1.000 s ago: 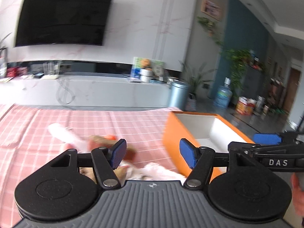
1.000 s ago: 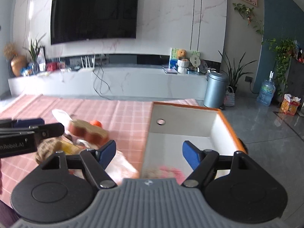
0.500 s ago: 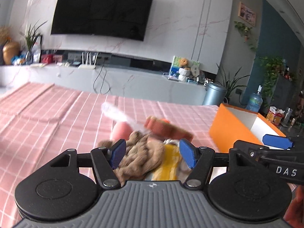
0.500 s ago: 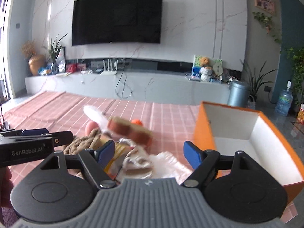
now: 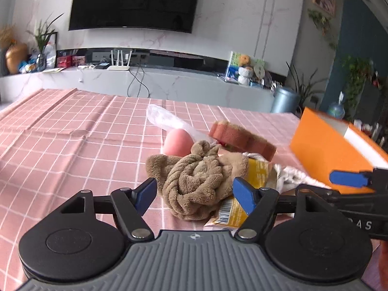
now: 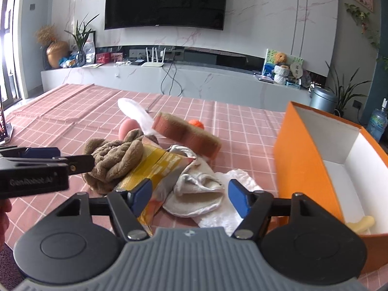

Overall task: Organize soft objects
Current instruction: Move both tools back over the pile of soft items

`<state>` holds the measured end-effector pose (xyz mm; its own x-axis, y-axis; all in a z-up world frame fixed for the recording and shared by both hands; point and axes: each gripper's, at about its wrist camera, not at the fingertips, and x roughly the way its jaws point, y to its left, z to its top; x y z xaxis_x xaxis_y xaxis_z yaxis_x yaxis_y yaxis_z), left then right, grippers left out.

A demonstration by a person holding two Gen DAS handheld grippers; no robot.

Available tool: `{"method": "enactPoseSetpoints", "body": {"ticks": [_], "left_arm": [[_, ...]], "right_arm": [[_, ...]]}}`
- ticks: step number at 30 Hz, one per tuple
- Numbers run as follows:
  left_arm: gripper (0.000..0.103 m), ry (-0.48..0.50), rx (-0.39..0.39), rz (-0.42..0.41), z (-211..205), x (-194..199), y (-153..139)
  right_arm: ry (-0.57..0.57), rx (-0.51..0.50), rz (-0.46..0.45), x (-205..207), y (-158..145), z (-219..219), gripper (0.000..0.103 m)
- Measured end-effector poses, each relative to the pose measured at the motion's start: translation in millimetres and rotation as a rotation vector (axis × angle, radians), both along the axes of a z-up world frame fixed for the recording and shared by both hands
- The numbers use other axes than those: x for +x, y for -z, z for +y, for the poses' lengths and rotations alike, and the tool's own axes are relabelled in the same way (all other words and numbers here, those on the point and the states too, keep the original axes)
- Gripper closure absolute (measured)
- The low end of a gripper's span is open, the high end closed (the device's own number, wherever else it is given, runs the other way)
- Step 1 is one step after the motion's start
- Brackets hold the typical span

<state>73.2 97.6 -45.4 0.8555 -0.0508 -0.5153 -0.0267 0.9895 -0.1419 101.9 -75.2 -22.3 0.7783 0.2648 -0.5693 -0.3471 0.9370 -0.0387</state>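
a: where do the grippers stand?
b: the left gripper [image 5: 195,194] has just been opening; its jaws are apart on either side of the brown towel [image 5: 197,181], pads not pressing it. the right gripper [image 6: 190,195] has just been closing, still apart, with the white cloth [image 6: 198,189] lying between its jaws, unclamped.
a: and the surface?
b: a counter under a pink checked cloth [image 5: 72,131], creased, bare to the left of the pile. the yellow packet [image 6: 155,169] lies between towel and white cloth; a brown sponge [image 6: 186,137] and pink ball [image 5: 178,141] sit behind.
a: edges?
b: the orange box [image 6: 305,160] stands open just right of the pile. beyond the counter's far edge are a white tv bench [image 6: 194,80] and a wall tv [image 6: 165,1].
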Motion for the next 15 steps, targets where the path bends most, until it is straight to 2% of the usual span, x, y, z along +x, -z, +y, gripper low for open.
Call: {"method": "enactPoseSetpoints", "body": {"ticks": [2, 6, 8, 11, 13, 15], "left_arm": [[0.017, 0.025, 0.001, 0.007, -1.8, 5.2, 1.1], [0.017, 0.093, 0.080, -0.002, -6.0, 15.0, 3.6], [0.018, 0.113, 0.120, 0.001, -6.4, 19.3, 6.4], [0.025, 0.161, 0.147, 0.029, -5.7, 25.2, 12.1], [0.026, 0.180, 0.169, 0.043, -6.9, 26.7, 16.5], [0.026, 0.193, 0.200, 0.047, -8.4, 27.6, 20.4]], "right_arm": [[-0.012, -0.008, 0.005, 5.9, 3.7, 5.4, 0.041], [-0.045, -0.007, 0.026, 16.7, 9.0, 12.6, 0.061], [-0.052, -0.004, 0.031, 20.3, 11.0, 13.9, 0.063], [-0.069, 0.021, 0.050, 25.5, 13.2, 15.5, 0.072], [-0.082, 0.036, 0.070, 29.7, 15.6, 18.5, 0.077], [-0.090, 0.048, 0.088, 33.4, 18.0, 22.0, 0.077]]}}
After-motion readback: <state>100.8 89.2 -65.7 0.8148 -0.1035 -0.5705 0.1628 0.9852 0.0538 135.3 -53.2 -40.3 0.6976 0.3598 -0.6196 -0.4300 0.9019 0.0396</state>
